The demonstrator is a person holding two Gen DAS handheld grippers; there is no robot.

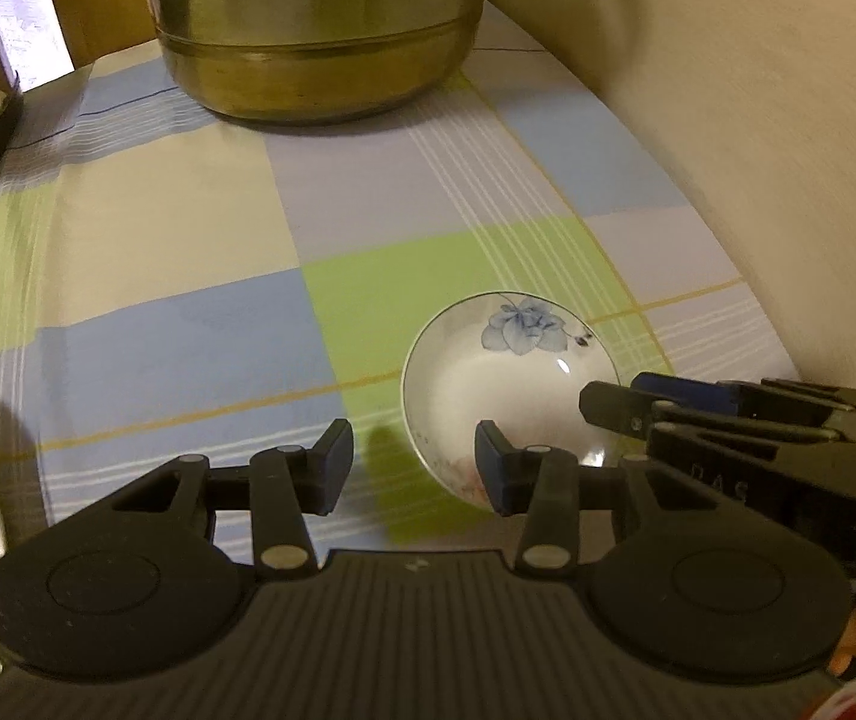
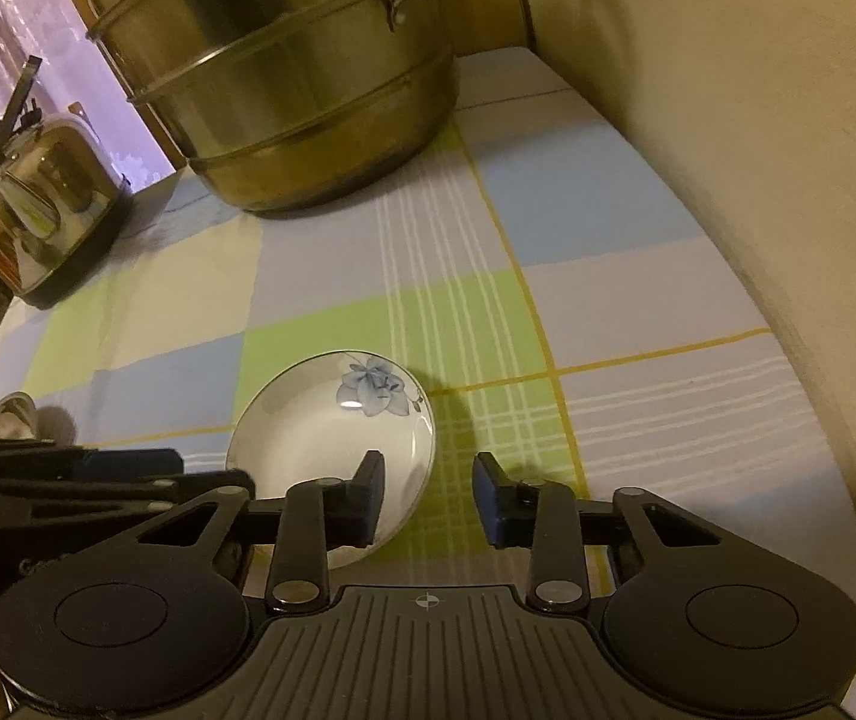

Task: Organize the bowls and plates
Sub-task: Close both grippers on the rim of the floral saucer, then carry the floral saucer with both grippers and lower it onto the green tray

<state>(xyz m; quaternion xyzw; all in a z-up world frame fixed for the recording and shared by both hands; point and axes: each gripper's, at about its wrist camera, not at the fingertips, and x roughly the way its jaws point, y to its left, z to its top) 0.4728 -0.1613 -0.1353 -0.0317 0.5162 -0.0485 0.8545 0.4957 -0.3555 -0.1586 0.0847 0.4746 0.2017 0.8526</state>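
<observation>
A small white dish with a blue flower (image 1: 505,378) lies on the checked tablecloth; it also shows in the right wrist view (image 2: 320,426). My left gripper (image 1: 414,468) is open and empty, its right finger over the dish's near rim. My right gripper (image 2: 428,501) is open and empty, its left finger over the dish's near right rim. The right gripper's fingers (image 1: 625,408) reach in from the right in the left wrist view. The left gripper's fingers (image 2: 128,462) show at the left in the right wrist view.
A large steel pot (image 1: 314,30) stands at the back of the table, also in the right wrist view (image 2: 284,72). A steel kettle (image 2: 44,198) sits at the back left. A beige wall (image 2: 757,150) bounds the right side. A metal object (image 2: 8,417) lies at the left edge.
</observation>
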